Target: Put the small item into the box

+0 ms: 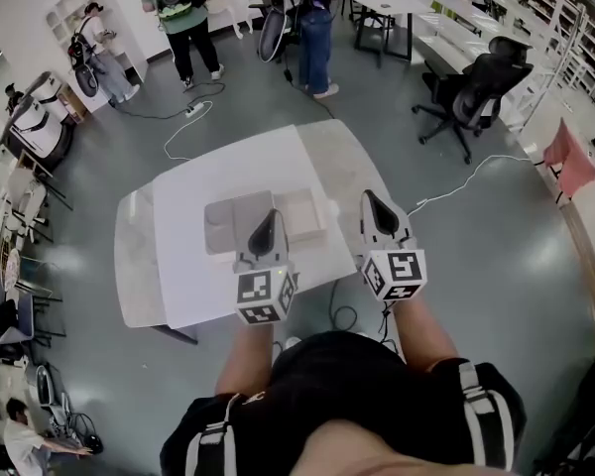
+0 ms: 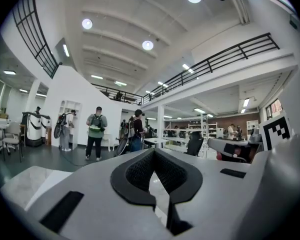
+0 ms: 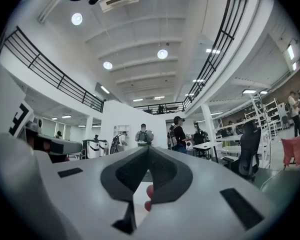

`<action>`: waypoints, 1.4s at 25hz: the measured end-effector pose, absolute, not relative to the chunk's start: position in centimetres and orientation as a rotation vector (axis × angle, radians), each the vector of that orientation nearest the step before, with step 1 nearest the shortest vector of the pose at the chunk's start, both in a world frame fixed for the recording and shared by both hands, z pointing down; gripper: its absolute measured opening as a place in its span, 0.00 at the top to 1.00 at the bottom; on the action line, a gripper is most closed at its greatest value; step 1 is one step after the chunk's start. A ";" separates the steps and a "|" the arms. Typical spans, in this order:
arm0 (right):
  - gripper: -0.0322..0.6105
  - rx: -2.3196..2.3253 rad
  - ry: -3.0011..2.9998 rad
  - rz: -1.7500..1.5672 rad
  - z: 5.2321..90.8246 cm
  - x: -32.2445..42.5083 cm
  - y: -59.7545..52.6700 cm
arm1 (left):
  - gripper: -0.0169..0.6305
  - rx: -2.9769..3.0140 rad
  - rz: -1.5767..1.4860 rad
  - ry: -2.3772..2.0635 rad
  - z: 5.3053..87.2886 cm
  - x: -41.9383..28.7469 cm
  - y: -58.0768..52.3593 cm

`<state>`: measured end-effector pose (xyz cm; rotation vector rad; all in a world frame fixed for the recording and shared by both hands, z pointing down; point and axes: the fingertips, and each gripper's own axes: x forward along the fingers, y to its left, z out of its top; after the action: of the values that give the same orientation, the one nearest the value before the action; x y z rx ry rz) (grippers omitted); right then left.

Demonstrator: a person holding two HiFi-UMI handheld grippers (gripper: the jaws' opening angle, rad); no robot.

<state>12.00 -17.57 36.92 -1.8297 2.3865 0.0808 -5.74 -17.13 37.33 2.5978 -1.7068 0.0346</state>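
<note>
Held level above table (image 1: 188, 276), mid-frame: left gripper (image 1: 270, 216), right gripper (image 1: 370, 199), each with tips pressed together, likely poised before reach. Open box (image 1: 302, 216) waiting at frame centre. Reddish small item (image 3: 148, 190) glimpsed behind right tips, lower centre; gripped or not, unclear

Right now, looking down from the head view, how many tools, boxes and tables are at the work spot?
Tools: 2 (left tool, right tool)
Box: 1
Table: 1
Total: 4
</note>
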 end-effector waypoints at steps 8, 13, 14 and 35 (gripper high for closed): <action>0.94 -1.950 2.423 0.042 40.1 13.6 -20.5 | 0.96 2.575 0.030 -1.745 37.9 -6.1 -17.6; 0.94 -2.021 2.484 -0.045 44.2 14.6 -22.4 | 0.96 2.571 0.050 -1.737 38.6 -5.8 -17.7; 0.95 -2.035 2.493 -0.062 45.1 14.8 -22.9 | 0.96 2.568 0.055 -1.736 38.9 -5.8 -17.8; 0.73 -2.176 3.143 -0.531 70.1 18.4 -27.3 | 0.96 2.486 0.145 -1.809 40.7 -6.1 -17.9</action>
<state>18.37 -27.33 70.05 -2.1756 3.1425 -0.5306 -6.10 -17.87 40.65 2.4859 -1.8092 0.1454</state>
